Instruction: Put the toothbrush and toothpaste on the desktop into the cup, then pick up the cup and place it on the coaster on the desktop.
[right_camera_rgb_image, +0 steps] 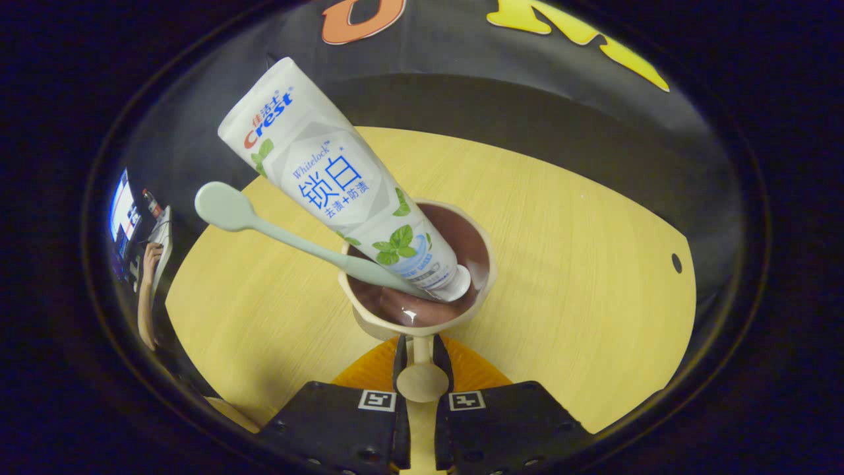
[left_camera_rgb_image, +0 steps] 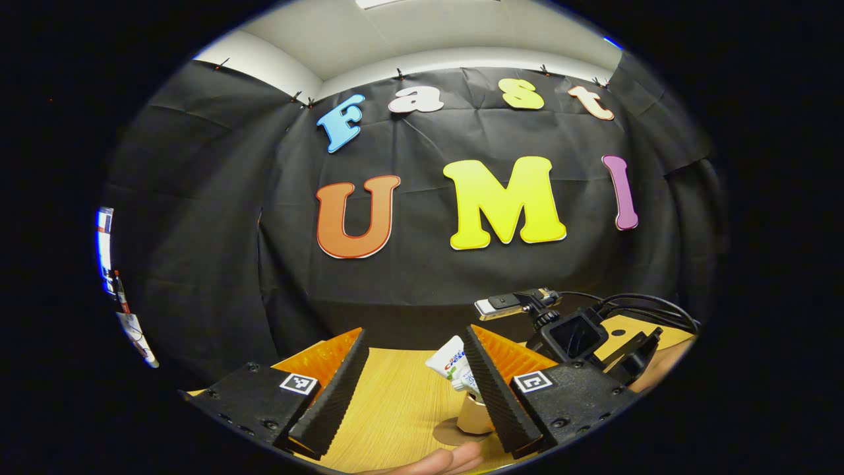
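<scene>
The left claw (left_camera_rgb_image: 412, 389) was spread wide with nothing between its fingers in the left gripper view, hanging low over the wooden counter (left_camera_rgb_image: 395, 402). Past its right finger you could see the cup (left_camera_rgb_image: 471, 415) sitting on the brown coaster (left_camera_rgb_image: 448, 432), the toothpaste (left_camera_rgb_image: 452, 369) sticking out the top. The right claw (left_camera_rgb_image: 580, 343) and its camera were just beyond it, cables trailing off. Room-wise, the left side of the counter looked open, but the left claw's finger was right beside the cup, so a careless swing could've knocked it.

In the right gripper view, the right claw (right_camera_rgb_image: 422, 369) was pinched on the cup's handle (right_camera_rgb_image: 422, 379), both fingers pressing it. The cup (right_camera_rgb_image: 419, 264) held the toothpaste (right_camera_rgb_image: 343, 178) and the toothbrush (right_camera_rgb_image: 290, 237), both leaning hard to the same side and poking well above the rim. That's my worry: top-heavy load, so if the claw let go crooked or snagged the handle pulling back, the cup could tip or slide off the coaster. Plenty of bare counter (right_camera_rgb_image: 560, 264) all around it, far edge well apart.
</scene>
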A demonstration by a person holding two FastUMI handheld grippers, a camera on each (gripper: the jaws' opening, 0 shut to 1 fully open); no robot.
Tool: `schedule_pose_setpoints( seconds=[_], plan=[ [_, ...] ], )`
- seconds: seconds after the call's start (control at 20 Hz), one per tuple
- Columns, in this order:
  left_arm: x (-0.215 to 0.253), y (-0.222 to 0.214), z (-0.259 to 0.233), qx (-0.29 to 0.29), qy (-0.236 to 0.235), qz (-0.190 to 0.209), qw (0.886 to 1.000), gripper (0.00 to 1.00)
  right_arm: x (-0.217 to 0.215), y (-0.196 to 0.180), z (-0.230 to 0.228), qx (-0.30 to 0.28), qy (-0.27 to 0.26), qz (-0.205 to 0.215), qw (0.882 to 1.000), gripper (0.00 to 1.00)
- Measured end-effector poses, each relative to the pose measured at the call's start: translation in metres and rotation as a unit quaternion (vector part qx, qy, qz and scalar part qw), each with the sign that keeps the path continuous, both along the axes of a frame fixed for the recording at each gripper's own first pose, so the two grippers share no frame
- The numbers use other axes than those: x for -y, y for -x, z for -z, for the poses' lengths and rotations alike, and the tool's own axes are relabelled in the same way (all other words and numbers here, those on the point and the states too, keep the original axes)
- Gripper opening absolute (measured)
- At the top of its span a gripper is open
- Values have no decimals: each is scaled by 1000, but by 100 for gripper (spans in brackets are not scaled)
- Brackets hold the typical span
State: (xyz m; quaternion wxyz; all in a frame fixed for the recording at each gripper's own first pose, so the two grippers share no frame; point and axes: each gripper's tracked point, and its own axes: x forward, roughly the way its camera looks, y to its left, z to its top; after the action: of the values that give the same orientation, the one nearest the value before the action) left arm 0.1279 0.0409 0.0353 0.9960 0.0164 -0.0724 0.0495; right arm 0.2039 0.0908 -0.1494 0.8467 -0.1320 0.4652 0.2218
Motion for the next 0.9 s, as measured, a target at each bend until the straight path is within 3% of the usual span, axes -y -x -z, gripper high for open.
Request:
schedule_pose_setpoints(
  seconds=[0.35,0.7,0.9],
  plan=[
    [-32,19,4,-4,7,-11,1000,93,6,1,-3,-21,14,-10,1000,14],
    [-40,22,13,-17,15,-9,1000,93,7,1,-6,-12,34,8,999,14],
    [-36,24,14,-19,15,-5,1000,93,9,1,-9,-17,14,26,999,24]
  ],
)
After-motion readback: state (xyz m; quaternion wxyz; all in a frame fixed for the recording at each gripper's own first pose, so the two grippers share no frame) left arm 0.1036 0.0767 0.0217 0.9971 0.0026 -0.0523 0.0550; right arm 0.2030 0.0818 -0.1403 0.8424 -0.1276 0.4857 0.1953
